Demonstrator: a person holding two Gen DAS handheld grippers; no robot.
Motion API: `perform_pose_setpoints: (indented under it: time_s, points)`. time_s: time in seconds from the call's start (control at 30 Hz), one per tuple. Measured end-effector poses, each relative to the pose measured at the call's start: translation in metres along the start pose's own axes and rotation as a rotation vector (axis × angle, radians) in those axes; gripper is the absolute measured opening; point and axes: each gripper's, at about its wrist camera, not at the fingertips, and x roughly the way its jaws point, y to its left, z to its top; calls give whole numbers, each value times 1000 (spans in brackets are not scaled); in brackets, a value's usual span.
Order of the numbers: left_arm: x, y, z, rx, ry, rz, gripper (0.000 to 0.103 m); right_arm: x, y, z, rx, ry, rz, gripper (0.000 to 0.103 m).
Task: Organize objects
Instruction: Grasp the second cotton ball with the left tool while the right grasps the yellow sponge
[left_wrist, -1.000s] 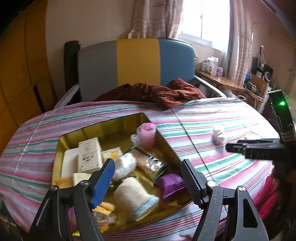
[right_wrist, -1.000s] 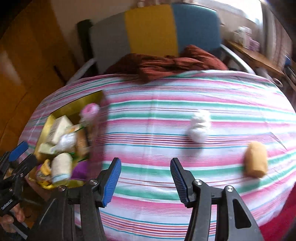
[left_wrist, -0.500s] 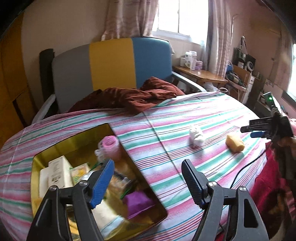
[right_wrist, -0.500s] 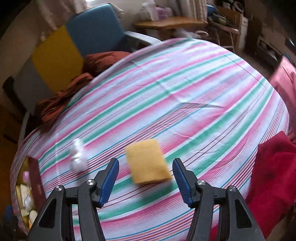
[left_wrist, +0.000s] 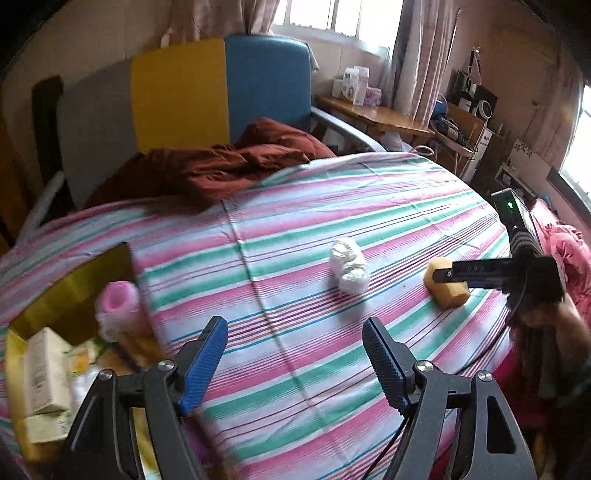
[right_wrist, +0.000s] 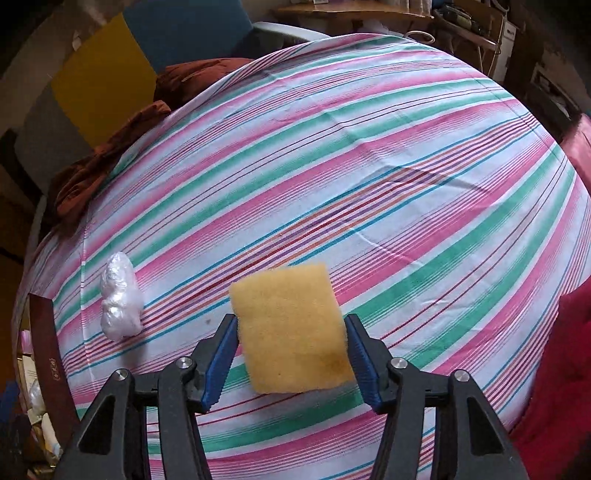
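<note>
From your left wrist camera, your left gripper hangs spread wide over the striped sheet of the bed, nothing between its blue pads. At the left edge sits the gold box, already holding a pink roll and a pale carton among blurred items. A white plastic-wrapped bundle lies on the sheet ahead of you, well apart from the box. To its right the yellow sponge rests on the sheet with your right gripper reaching in over it from the right; from this angle you cannot tell whether its pads touch. A rust-brown blanket is heaped at the far end of the bed, below a headboard in grey, yellow and blue panels.

From your right wrist camera, your right gripper points steeply down with the yellow sponge lying flat between its blue pads. The jaws are closing around it: the left pad sits just at the sponge's edge and the right pad stands just beside the other edge, with no squeeze showing in the sponge. The white bundle lies to the left, apart from the sponge. The box wall shows at the far left edge, and a red cloth lies at the right.
</note>
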Motion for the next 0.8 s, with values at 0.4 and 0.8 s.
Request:
perform_pose_setpoints:
  time_s: [0.4,0.8]
  points:
    - [86,-38,37,-6,109,-23,74,1,-8,1,23,2,23,58]
    - [161,-46,53,-34,223,-31,62,2,-14,1,38,17,41,59]
